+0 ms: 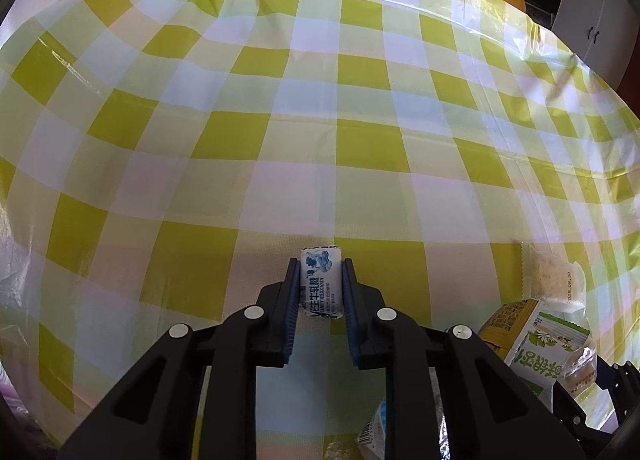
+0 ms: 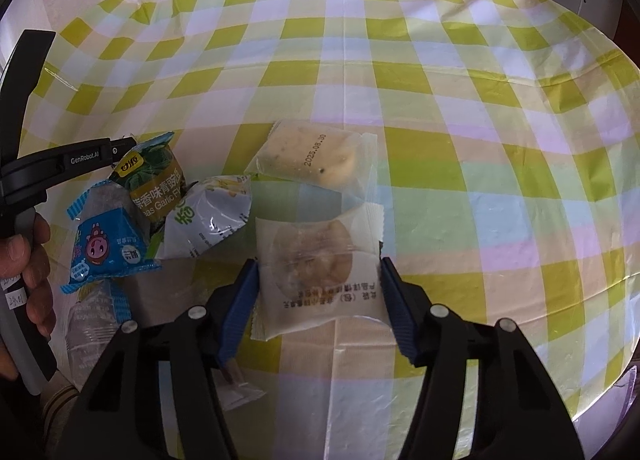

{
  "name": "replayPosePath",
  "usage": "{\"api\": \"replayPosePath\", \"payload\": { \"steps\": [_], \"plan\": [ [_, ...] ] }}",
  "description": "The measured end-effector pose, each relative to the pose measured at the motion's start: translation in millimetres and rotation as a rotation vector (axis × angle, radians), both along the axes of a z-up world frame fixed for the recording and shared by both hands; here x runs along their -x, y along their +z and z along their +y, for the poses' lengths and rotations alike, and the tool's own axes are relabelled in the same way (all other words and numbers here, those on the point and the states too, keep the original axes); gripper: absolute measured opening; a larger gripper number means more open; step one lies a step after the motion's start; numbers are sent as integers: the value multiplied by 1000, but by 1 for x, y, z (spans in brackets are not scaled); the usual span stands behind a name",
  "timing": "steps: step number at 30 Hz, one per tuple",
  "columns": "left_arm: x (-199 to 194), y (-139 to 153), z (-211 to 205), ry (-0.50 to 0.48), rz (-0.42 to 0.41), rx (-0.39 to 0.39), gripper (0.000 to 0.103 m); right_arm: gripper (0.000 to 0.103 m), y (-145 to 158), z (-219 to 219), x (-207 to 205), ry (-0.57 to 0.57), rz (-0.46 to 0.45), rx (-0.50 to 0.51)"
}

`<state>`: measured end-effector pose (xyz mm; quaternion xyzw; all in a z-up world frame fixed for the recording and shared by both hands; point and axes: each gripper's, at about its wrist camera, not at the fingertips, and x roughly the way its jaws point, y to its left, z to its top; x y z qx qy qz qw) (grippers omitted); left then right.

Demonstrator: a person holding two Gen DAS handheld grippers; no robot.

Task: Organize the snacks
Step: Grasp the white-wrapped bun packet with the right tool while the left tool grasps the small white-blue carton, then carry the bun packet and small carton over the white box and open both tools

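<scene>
Presently at the pick-up step of sorting: left gripper clamped on the milk candy, pads pressing both long sides, candy low over the checked tablecloth; right gripper half-open, straddling the biscuit packet, pads just beside its edges, firm contact not evident; next, lift the candy clear, close fully on the packet
</scene>
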<state>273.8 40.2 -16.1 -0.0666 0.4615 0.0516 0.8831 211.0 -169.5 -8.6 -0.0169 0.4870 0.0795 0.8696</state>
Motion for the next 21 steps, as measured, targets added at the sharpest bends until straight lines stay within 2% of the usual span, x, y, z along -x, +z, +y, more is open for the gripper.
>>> {"api": "replayPosePath", "payload": {
  "steps": [7, 21],
  "plan": [
    [11, 8, 6, 11, -27, 16, 20, 54, 5, -7, 2, -26, -12, -19],
    [51, 32, -2, -4, -78, 64, 20, 53, 21, -20, 17, -55, -52, -29]
  ]
}}
